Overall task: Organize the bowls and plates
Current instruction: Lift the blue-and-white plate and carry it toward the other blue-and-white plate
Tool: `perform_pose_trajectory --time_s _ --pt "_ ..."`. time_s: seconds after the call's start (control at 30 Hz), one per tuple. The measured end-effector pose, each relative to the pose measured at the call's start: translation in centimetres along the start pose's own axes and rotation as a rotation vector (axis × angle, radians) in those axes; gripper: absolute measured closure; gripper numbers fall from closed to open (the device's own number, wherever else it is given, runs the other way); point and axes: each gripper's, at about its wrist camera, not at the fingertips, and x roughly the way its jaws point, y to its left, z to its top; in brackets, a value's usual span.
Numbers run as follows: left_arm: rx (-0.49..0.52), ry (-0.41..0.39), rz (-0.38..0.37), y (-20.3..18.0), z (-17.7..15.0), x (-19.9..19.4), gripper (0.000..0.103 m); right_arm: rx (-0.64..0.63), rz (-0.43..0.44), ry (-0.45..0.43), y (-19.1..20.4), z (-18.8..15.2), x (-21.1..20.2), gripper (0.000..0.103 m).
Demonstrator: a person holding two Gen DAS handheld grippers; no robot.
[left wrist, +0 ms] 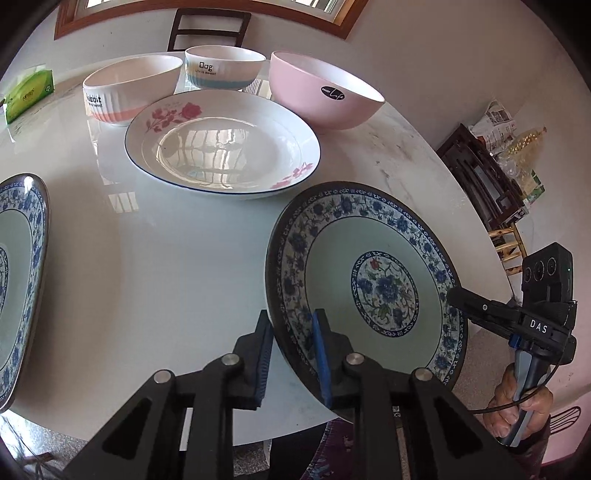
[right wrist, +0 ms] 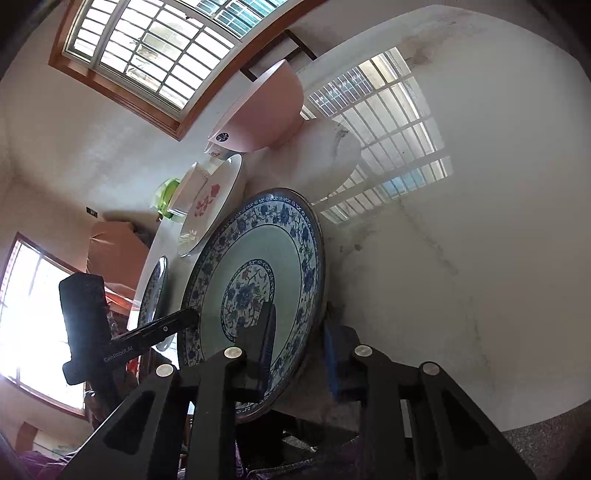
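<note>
A blue-and-white floral plate (left wrist: 373, 284) is tilted up off the white table (left wrist: 147, 266), held by both grippers. My left gripper (left wrist: 291, 354) is shut on its near left rim, one blue pad over the face, one under. My right gripper (right wrist: 299, 354) is shut on the opposite rim of the same plate (right wrist: 258, 280); it shows in the left wrist view (left wrist: 480, 310) at the plate's right edge. A second blue-and-white plate (left wrist: 18, 280) lies at the left. A white rose plate (left wrist: 221, 144) lies behind.
Three bowls stand at the back: a white and coral one (left wrist: 125, 92), a white and blue "Dog" one (left wrist: 225, 66), a large pink one (left wrist: 325, 92). A green tissue pack (left wrist: 29, 94) lies far left. A chair (left wrist: 208, 29) and a cluttered wooden rack (left wrist: 491, 177) stand beyond the table.
</note>
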Motion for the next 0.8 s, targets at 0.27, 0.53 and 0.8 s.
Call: perform_pose_trajectory --time_s 0.27,0.53,0.8 --pt "0.029 -0.082 0.054 -0.9 -1.3 -2.1 0.082 0.022 0.03 -0.022 0.3 -1.8 -0.6 0.079" --pt "0.012 -0.15 0.087 0.1 -2.3 -4.5 0.082 0.013 0.064 -0.021 2.2 -3.1 0.2 0.079" --pt "-0.019 -0.177 0.107 1.6 -3.0 -6.1 0.082 -0.027 0.077 -0.005 4.1 -3.6 1.3 0.079"
